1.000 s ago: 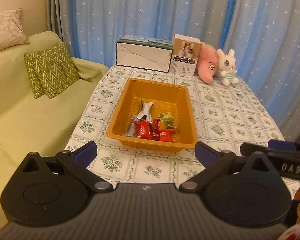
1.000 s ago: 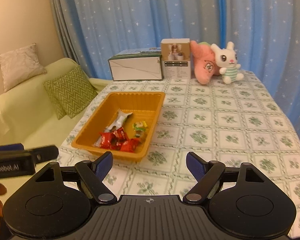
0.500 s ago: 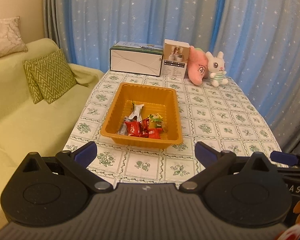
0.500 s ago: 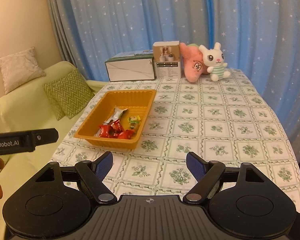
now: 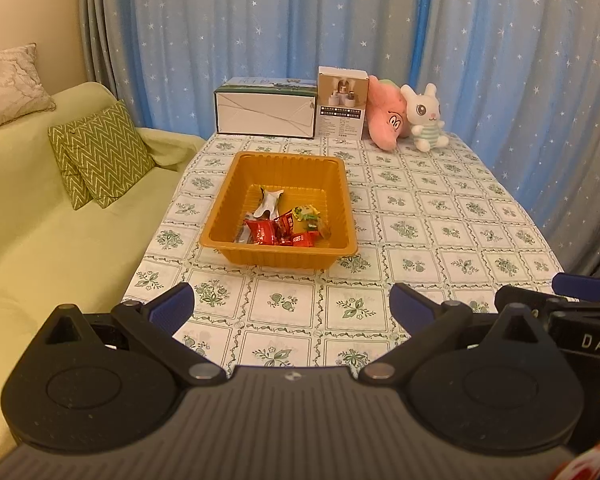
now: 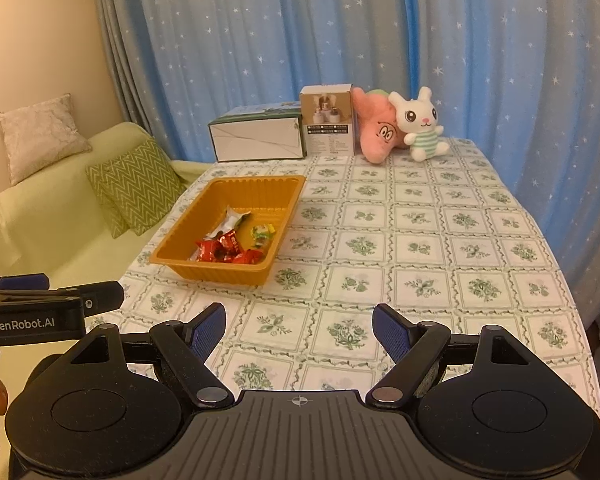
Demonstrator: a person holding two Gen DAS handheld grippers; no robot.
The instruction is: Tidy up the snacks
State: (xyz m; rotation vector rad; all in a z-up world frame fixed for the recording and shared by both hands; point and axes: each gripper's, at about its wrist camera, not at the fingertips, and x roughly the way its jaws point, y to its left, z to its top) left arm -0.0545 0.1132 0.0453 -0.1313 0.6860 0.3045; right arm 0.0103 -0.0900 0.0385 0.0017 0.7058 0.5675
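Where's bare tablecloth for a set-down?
Free: the floral tablecloth right of the orange plastic tray, up to the white bunny plush; also the near strip in front of the tray. Crowded: far edge, with two cardboard boxes and plush toys.

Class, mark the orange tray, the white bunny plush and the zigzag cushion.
orange tray (image 5: 342, 196), left wrist view, right wall.
white bunny plush (image 5: 422, 110), left wrist view, face.
zigzag cushion (image 6: 140, 188), right wrist view, front face.

Both wrist views face down-table; orange tray (image 5: 278, 250) shared.
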